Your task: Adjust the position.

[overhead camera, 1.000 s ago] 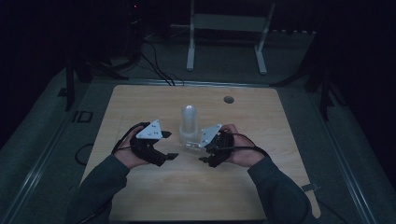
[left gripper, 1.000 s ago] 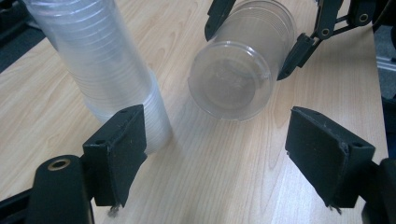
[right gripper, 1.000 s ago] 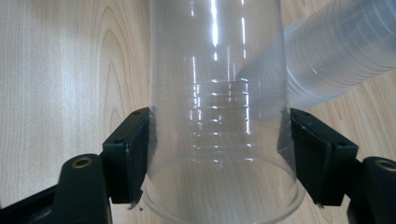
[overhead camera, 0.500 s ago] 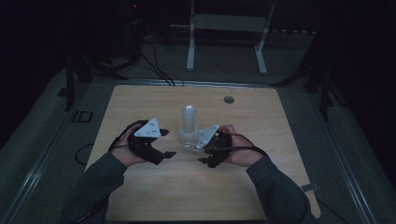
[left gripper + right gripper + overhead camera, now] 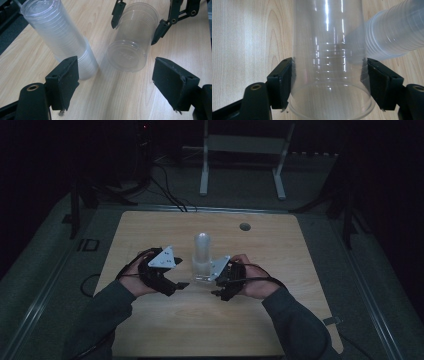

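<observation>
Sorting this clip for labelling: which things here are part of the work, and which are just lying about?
In the work:
single clear cup, held in the right gripper
stack of clear cups
left gripper, jaws open

Lying about:
dark round spot on the table
white stand on the floor
cables

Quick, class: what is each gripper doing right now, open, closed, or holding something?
Left gripper: open, holding nothing.
Right gripper: closed on a single clear plastic cup, beside the stack of cups.
</observation>
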`<state>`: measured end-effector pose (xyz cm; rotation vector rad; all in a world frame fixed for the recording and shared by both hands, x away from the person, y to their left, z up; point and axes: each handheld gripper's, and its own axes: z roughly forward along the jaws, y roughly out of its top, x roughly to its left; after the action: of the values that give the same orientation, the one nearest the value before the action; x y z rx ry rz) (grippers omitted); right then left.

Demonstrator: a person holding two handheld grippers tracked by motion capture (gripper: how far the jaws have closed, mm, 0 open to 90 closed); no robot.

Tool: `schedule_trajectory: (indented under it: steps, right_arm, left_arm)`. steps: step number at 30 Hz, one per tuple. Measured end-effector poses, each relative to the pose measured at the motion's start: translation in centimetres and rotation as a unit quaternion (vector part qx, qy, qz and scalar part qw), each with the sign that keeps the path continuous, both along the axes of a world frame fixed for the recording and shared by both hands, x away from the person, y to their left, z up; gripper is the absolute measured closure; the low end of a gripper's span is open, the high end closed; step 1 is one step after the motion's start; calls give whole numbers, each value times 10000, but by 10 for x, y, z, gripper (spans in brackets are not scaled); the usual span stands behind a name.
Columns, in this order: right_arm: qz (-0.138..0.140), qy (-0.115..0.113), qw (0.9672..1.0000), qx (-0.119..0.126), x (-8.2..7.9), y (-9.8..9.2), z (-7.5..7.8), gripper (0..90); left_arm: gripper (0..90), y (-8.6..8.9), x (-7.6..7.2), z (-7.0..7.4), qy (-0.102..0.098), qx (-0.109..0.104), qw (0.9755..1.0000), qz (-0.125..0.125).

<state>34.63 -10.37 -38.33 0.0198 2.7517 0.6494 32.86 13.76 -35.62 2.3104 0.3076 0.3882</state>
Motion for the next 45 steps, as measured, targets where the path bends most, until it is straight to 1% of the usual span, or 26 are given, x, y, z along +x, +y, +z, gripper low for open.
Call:
schedule_trajectory:
  steps: [6,7,8,9,12,16,23,25,26,30,31,32,33,34,35,39,42,45]
  right_arm:
    - [23,-13,10000,-70,-1,2,0,281]
    - [23,-13,10000,-70,-1,2,0,281]
    - [31,-21,10000,-79,-1,2,0,281]
    - [36,-37,9999,-109,-1,3,0,281]
    - [42,-65,9998,-155,-1,5,0,281]
    - [39,-83,9998,-179,-1,5,1,281]
    - [32,-120,9996,-241,-1,6,2,281]
    - [31,-132,9996,-265,-1,7,2,281]
    - [38,-137,9995,-271,-1,7,2,281]
    - [18,-153,9994,-307,-1,9,1,281]
    - [18,-153,9994,-307,-1,9,1,281]
    - [29,-163,9993,-331,-1,10,0,281]
    - [29,-163,9993,-331,-1,10,0,281]
    - [41,-177,9992,-349,-1,11,0,281]
    - [38,-177,9992,-353,-1,11,0,281]
    - [58,-189,9991,-371,-1,12,0,281]
    - [32,-180,9990,-396,-1,12,-1,281]
    - [46,-191,9990,-397,-2,13,-1,281]
  left_arm:
    - [215,-5,0,1,-48,239,9997,-53]
    - [215,-5,0,1,-48,239,9997,-53]
    - [215,-7,0,1,-76,354,9993,-37]
    - [215,-9,1,1,-91,420,9991,-45]
    - [215,-11,2,2,-115,516,9986,-53]
    - [215,-13,2,2,-128,585,9982,-56]
    - [215,-18,3,1,-118,780,9969,-80]
    - [215,-18,3,1,-127,795,9967,-86]
    - [215,-20,3,1,-137,867,9961,-102]
    - [215,-23,2,0,-158,998,9948,-128]
    - [215,-23,2,0,-158,998,9948,-128]
    - [215,-26,0,-1,-199,1118,9935,-126]
    - [215,-26,0,-1,-199,1118,9935,-126]
    - [215,-29,0,-1,-237,1220,9922,-131]
    - [215,-30,0,-2,-241,1223,9921,-124]
    - [215,-33,-2,-1,-297,1341,9904,-162]
    - [215,-37,-2,-2,-327,1471,9884,-188]
    - [215,-40,-2,-4,-334,1554,9871,-214]
